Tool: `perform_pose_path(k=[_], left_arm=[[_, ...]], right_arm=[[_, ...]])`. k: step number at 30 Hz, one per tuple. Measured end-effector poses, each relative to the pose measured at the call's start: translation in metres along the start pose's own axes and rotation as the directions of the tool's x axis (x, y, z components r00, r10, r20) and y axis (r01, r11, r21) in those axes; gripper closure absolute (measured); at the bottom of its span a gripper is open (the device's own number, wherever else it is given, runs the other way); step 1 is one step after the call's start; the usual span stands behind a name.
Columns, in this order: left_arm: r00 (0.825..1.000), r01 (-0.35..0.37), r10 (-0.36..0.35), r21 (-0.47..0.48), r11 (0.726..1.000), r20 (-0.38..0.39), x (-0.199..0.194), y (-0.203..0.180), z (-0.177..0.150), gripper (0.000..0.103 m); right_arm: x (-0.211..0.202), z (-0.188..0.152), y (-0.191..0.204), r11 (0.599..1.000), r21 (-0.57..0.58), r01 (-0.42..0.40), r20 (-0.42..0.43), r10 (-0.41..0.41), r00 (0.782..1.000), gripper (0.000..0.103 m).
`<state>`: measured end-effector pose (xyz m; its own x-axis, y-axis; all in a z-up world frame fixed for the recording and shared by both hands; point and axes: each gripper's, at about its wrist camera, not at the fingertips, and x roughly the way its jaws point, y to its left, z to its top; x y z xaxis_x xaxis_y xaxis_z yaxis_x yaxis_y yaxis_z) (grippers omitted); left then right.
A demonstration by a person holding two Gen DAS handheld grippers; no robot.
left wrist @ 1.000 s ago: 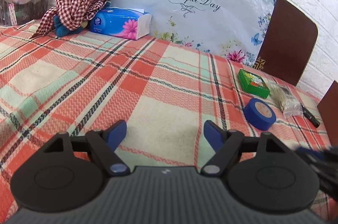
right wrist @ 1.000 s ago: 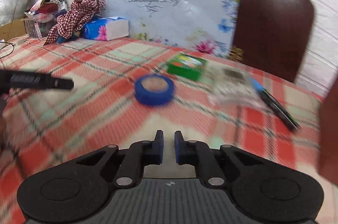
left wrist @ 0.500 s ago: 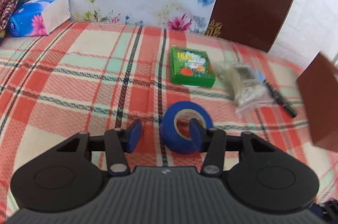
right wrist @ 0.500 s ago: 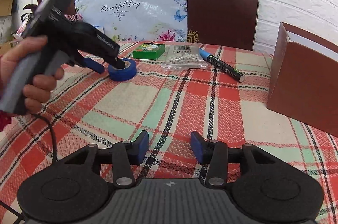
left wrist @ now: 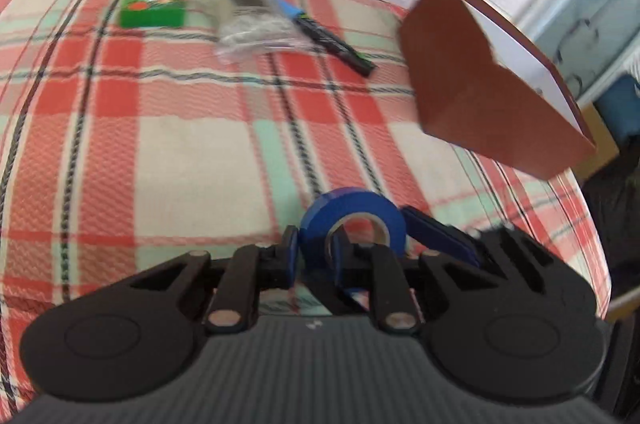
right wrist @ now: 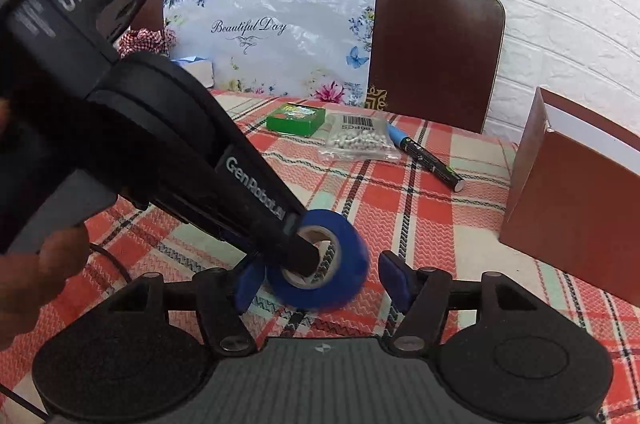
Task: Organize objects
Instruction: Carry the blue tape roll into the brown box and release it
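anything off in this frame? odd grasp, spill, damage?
One oddity: the left gripper grips the blue tape roll through its wall, one finger inside the core, one outside, so the roll hangs tilted between the open right gripper fingers. No spill or damage visible.

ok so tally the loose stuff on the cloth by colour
blue: 1, tape roll
green: 1, small box
clear: 1, bead bag
black: 1, marker
brown: 1, big box
total: 5

Blue tape roll (left wrist: 352,216) stands on edge, lifted off the checked cloth, wall pinched with one finger through its core. Green box (right wrist: 295,119), bead bag (right wrist: 360,140), black marker (right wrist: 426,156) lie in a row; brown box (right wrist: 572,196) stands apart.
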<state>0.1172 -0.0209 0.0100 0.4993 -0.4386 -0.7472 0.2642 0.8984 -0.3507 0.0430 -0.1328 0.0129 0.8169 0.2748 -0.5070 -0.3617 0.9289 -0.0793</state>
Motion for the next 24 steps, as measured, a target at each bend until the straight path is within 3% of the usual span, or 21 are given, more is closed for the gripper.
perform_pose_path(k=[2,4,7,10,11,12,15,19,24], left_arm=[[1.0,-0.025,0.025,0.01,1.0,0.016,-0.008,-0.003,0.003,0.055],[0.998,-0.043,0.043,0.013,0.999,0.045,-0.019,-0.002,0.004,0.045],[0.997,-0.052,0.051,0.026,0.998,0.059,-0.024,-0.001,0.007,0.045],[0.997,-0.071,0.07,0.055,0.996,0.022,-0.007,-0.007,0.008,0.049],[0.997,-0.072,0.072,0.07,0.995,0.003,0.001,-0.01,0.007,0.06],[0.997,-0.078,0.08,0.081,0.994,-0.022,0.01,-0.011,0.006,0.068],[0.996,-0.093,0.094,0.078,0.993,-0.009,0.01,-0.019,0.005,0.077],[0.997,-0.041,0.033,0.12,0.992,0.07,-0.017,-0.051,0.026,0.077],[0.986,-0.004,-0.041,0.269,0.963,0.161,-0.015,-0.117,0.069,0.077]], right_arm=[[0.0,0.0,-0.002,1.0,-0.001,0.011,-0.023,-0.011,1.0,0.041],[-0.001,-0.001,-0.004,1.0,-0.005,0.03,-0.027,-0.03,0.999,0.04],[-0.003,-0.002,-0.005,1.0,-0.006,0.031,-0.016,-0.031,0.999,0.036],[0.006,-0.001,-0.004,1.0,-0.018,0.022,-0.037,-0.023,0.999,0.035],[0.011,-0.001,-0.005,1.0,-0.014,0.018,-0.056,-0.019,0.998,0.038],[0.017,-0.001,-0.006,1.0,-0.003,0.0,-0.082,0.0,0.997,0.05],[0.016,0.001,-0.016,0.998,0.054,-0.032,-0.077,0.037,0.996,0.049],[-0.019,0.006,-0.022,0.997,0.016,0.075,0.107,-0.076,0.991,0.049],[-0.037,0.027,-0.067,0.967,0.056,0.248,0.256,-0.254,0.933,0.048]])
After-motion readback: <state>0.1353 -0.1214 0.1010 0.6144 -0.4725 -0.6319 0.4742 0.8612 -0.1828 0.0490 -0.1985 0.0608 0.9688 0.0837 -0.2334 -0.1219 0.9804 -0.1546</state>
